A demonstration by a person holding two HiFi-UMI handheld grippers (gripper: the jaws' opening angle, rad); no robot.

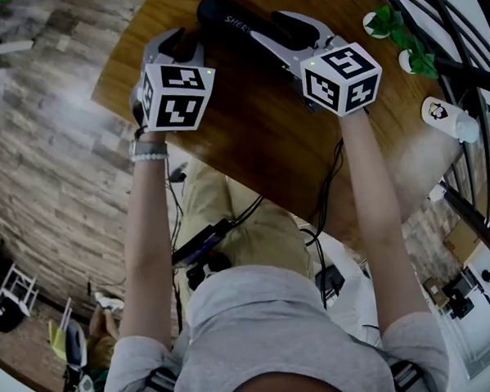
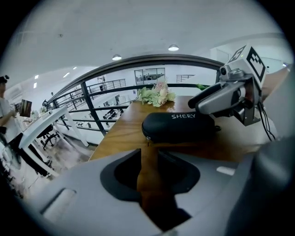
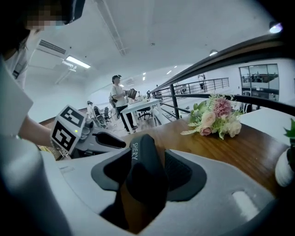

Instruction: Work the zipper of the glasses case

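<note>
Centrally, oblong matte glasses case (image 2: 179,126), wooden table (image 2: 120,134)

Glasses case (image 2: 179,126) lies on table (image 1: 249,125) between left gripper (image 2: 148,156) and right gripper (image 3: 147,161).

**Materials and Surface Finish**

The table (image 1: 258,141) was wood under a smooth brown varnish, semi-gloss, with soft reflections. The glasses case (image 2: 179,126) had a black matt shell of fine grain with white printed lettering. Whether the shell was cloth or leatherette could not be determined. Its zipper pull (image 2: 148,138) looked like small, bright metal.

The left gripper (image 2: 148,157) and right gripper (image 3: 146,156) had smooth, matt grey plastic bodies. The pads (image 3: 183,173) were black, matt and finely ribbed, with a rubber-like look. Each marker cube (image 1: 177,96) carried flat, matt black-and-white printed faces.

The railing (image 2: 87,94) appeared to be dark painted metal. The floor (image 1: 46,160) showed a matt plank pattern. The shirt (image 1: 268,329) was grey cloth.
</note>
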